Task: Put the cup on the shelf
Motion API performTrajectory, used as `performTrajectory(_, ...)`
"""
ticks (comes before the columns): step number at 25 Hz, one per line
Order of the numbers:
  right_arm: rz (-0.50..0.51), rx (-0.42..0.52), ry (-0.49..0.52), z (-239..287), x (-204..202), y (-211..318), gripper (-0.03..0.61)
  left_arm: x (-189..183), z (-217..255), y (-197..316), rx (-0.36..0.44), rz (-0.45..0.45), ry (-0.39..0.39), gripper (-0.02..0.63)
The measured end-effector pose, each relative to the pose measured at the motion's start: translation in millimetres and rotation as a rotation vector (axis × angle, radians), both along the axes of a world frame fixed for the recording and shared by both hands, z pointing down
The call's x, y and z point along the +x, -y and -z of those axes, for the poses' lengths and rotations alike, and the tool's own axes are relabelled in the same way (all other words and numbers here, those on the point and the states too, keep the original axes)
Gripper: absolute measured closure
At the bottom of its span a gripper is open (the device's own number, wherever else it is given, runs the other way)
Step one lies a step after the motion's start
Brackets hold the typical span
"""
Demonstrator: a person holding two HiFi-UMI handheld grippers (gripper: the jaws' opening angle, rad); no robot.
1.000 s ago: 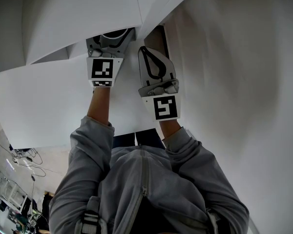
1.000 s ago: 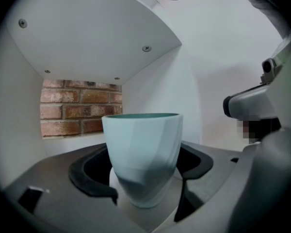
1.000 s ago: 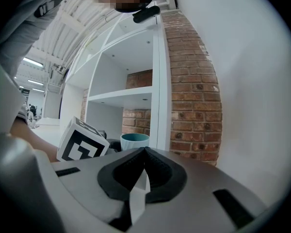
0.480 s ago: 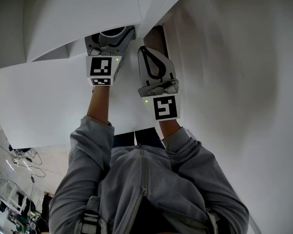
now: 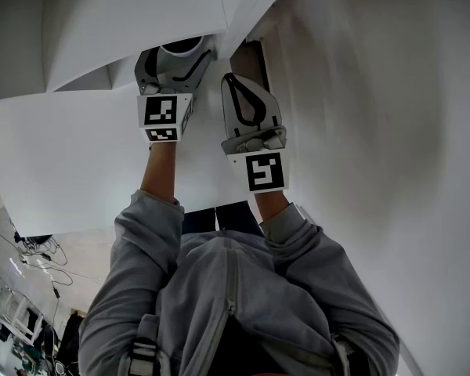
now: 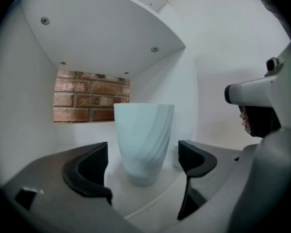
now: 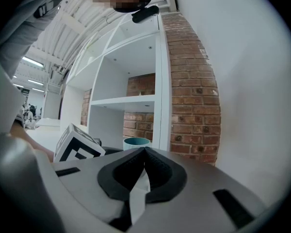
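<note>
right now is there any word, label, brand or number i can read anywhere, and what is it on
No readable words, brands or numbers in any view.
Left marker cube: a black-and-white square code pattern, no lettering.
Right marker cube: the same kind of code pattern, not text.
Cup and shelf: blank, no print.

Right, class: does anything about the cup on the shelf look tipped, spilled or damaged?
Nothing stands out. The cup stands upright on the shelf, with no spill or damage visible. It sits between the jaws of the left gripper, which are opening and clear of it.
</note>
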State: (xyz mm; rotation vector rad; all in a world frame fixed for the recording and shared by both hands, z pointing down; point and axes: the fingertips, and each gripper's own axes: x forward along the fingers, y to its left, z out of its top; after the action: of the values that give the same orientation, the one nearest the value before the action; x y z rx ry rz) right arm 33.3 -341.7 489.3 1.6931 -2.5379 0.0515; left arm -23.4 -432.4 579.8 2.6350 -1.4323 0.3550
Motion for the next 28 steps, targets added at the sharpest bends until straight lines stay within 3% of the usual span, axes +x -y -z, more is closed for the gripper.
performTrajectory(9,0.003,0.033,-0.011,23.8,-3.6,-13.9,0.551,-16.3,6.6,-51.0,-0.049,0.03,-0.028,0.18)
performTrajectory(13,0.012,0.045,-0.02,36.4,-9.0,-19.8,0.551,-19.1,32.5,-71.3,-0.014,0.013,-0.031,0.346)
performTrajectory(20,0.016,0.07,-0.026,71.8,-10.9,-27.7,0.551,-17.2,90.6,-99.9,0.037,0.001,-0.037,0.538)
performTrajectory(24,-0.007,0.059,-0.041,86.4,-3.2,-34.1,0.551,-18.0,128.8,-109.5,0.068,0.016,-0.045,0.597)
performTrajectory(28,-0.014,0.045,-0.045,103.7,-3.2,-43.9,0.551,-30.0,157.0,-120.7,0.063,0.062,-0.065,0.606)
